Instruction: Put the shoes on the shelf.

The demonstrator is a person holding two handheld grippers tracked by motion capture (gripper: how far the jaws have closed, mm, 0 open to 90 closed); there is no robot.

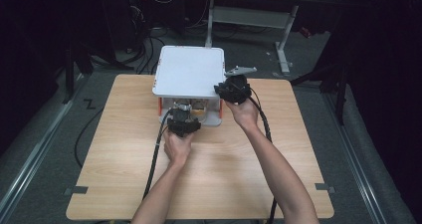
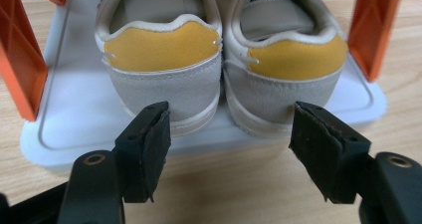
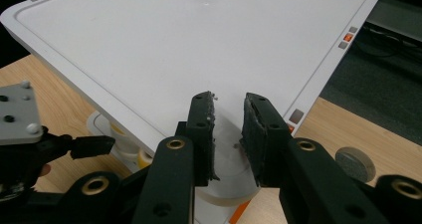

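Black jaws of the left gripper (image 2: 229,154) stood apart before two shoes (image 2: 164,69) on the rack's lower shelf (image 2: 69,129). Right gripper (image 3: 229,134) clamped the top shelf's (image 3: 189,40) corner. Best centre on one heel before closing.

A pair of grey suede shoes (image 2: 224,79) with mustard-yellow heel panels on a white plastic shelf (image 2: 74,114) with orange uprights (image 2: 20,69).

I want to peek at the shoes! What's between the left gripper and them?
Nothing: in the left gripper view, the left gripper faces the shoes across bare white shelf.
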